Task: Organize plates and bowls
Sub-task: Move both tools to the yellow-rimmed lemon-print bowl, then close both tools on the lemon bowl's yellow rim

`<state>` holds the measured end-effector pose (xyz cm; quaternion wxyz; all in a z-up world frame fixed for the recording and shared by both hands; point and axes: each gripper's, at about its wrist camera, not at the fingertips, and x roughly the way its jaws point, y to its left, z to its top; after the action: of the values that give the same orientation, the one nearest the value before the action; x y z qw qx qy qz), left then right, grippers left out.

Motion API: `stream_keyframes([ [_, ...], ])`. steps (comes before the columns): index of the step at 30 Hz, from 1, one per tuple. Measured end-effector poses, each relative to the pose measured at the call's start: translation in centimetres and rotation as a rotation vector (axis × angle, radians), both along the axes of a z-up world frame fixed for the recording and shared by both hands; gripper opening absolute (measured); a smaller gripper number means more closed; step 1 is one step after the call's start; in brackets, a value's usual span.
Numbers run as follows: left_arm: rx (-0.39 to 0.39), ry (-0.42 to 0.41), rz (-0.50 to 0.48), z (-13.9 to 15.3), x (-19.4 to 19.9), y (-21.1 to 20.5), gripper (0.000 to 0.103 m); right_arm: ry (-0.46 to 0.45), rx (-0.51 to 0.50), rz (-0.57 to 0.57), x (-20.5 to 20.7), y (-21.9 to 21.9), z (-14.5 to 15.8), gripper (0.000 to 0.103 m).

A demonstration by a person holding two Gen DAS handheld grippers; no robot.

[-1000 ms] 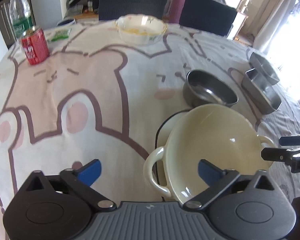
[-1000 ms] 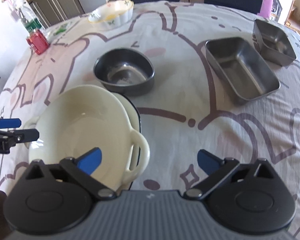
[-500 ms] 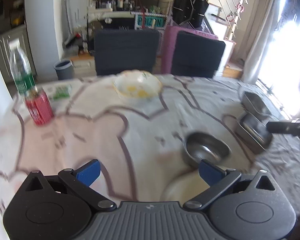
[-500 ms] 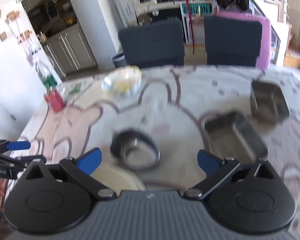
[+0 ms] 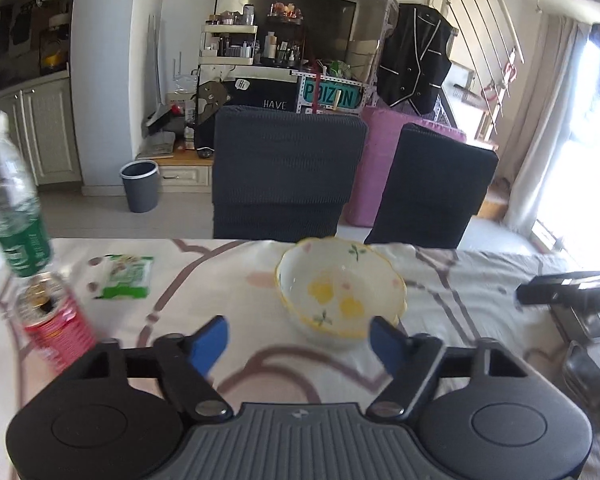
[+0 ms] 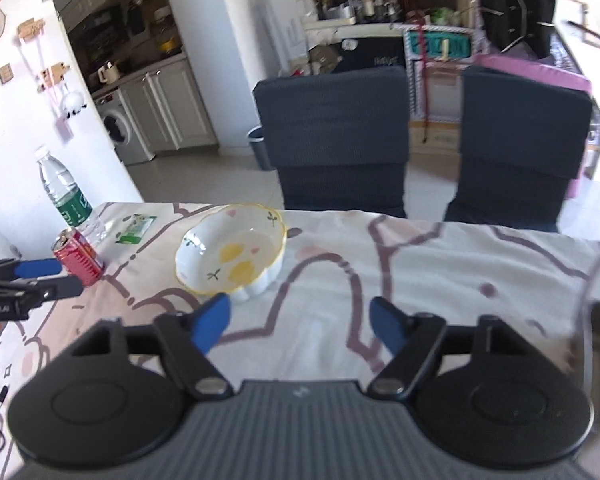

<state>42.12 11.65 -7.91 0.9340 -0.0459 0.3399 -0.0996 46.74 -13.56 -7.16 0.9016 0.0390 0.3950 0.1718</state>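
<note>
Left tongs [image 5: 298,338], right tongs [image 6: 300,320] — both part-open (just been closing), empty — floral bowl [image 5: 340,292] ahead.

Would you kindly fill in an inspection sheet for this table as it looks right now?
Surface: table under a cartoon-print cloth.
Job's things: flowered bowl upright on the cloth, nothing seen inside; metal containers at the right edge, blurred.
Clutter: red can, opened; water bottle behind it; green packet lying flat.
Grippers: left tongs and right tongs have just been closing, both open, nothing between the fingers, both short of the bowl.
Cables: nothing seen on the table.
Surroundings: two dark chairs behind the table, grey bin, kitchen shelving.
</note>
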Motion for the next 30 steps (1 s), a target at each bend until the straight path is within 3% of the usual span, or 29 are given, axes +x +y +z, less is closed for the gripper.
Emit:
stream_keyframes([
  [2,-0.024,0.007,0.012,-1.3,2.1,0.1,0.064,0.016,0.018,0.049,2.5,0.8,-1.1,0.065],
  [7,-0.065,0.059,0.065,-4.4,6.4,0.1,0.054,0.06,0.06,0.039,6.7,2.7,-3.3,0.052],
  [18,-0.091,0.118,0.117,-8.0,10.4,-0.1,0.028,0.11,0.054,0.001,13.2,6.8,-7.7,0.038],
  [21,-0.088,0.122,0.11,-8.0,11.2,-0.5,0.014,0.128,0.057,-0.018,14.0,7.2,-8.4,0.025],
  [23,-0.068,0.113,0.105,-8.0,11.6,-0.9,0.011,0.132,0.052,-0.022,14.4,7.5,-8.6,0.01],
  [30,-0.049,0.184,0.118,-7.8,11.9,-1.7,0.007,0.127,-0.03,0.001,13.9,8.5,-8.5,0.01],
])
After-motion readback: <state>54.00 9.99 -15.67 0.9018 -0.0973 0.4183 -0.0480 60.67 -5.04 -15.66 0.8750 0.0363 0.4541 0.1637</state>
